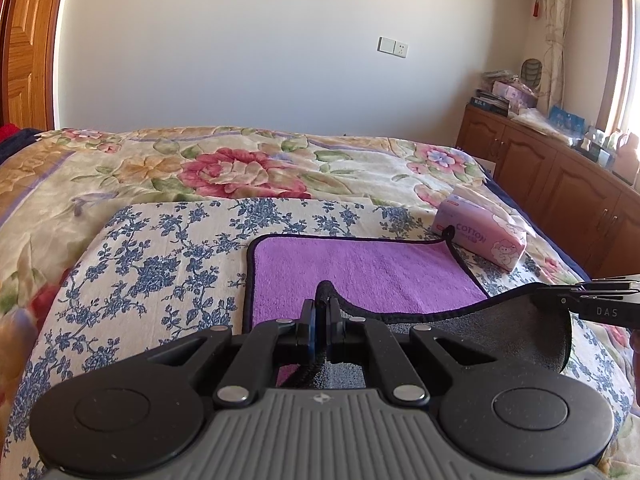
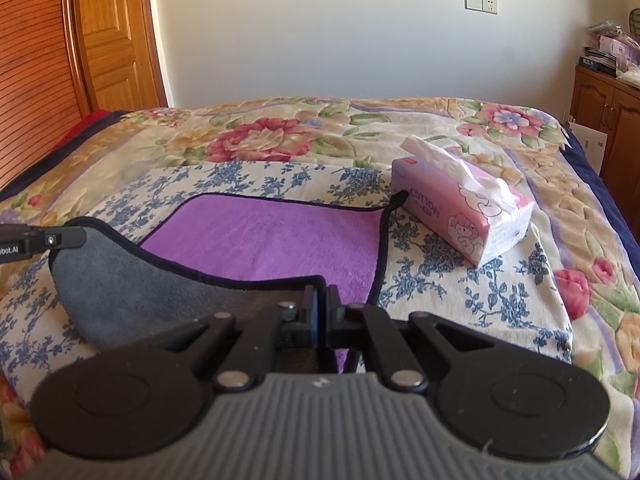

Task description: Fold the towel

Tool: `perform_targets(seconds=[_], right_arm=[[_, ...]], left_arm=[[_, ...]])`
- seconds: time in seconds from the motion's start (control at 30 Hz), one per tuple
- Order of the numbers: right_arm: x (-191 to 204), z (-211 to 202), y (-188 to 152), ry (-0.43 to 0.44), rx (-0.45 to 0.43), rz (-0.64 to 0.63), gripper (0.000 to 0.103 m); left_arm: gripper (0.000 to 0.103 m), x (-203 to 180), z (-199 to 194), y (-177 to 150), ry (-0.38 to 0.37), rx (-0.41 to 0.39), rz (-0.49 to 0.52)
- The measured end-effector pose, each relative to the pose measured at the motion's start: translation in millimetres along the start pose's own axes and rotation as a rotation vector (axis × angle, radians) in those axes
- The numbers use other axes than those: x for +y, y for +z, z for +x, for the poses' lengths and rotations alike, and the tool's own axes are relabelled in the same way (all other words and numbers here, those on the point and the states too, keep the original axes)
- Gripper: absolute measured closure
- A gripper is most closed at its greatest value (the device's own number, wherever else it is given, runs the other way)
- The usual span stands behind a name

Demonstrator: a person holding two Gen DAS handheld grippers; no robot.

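A towel, purple on one side (image 1: 360, 272) and grey on the other, with black trim, lies on a blue-flowered cloth (image 1: 168, 256) on the bed. Its near edge is lifted and turned over, so the grey underside (image 2: 120, 284) shows. My left gripper (image 1: 320, 308) is shut on the near left corner. My right gripper (image 2: 322, 300) is shut on the near right corner. Each gripper also shows in the other view, the right one in the left wrist view (image 1: 568, 298) and the left one in the right wrist view (image 2: 76, 238). The far edge lies flat.
A pink tissue pack (image 2: 460, 212) lies just beyond the towel's far right corner, touching its hanging loop. The bed has a floral blanket (image 1: 240, 168). A wooden cabinet (image 1: 560, 176) stands to the right, a wooden door (image 2: 112, 32) to the left.
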State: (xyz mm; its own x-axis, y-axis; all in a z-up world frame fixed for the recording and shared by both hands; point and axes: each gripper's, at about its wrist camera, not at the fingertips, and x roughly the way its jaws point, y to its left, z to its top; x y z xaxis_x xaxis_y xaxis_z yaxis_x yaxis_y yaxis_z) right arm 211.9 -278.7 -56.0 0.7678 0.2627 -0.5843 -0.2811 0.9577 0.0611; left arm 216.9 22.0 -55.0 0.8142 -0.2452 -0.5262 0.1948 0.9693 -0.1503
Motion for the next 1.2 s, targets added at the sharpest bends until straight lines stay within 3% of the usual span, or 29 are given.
perform_targets(seconds=[1.2], right_arm=[[-8.6,30.8,28.0,0.003,-0.041,-0.07,0.099]], left_arm=[[0.098,6.2,31.7,25.5,0.004,-0.021,0.022]])
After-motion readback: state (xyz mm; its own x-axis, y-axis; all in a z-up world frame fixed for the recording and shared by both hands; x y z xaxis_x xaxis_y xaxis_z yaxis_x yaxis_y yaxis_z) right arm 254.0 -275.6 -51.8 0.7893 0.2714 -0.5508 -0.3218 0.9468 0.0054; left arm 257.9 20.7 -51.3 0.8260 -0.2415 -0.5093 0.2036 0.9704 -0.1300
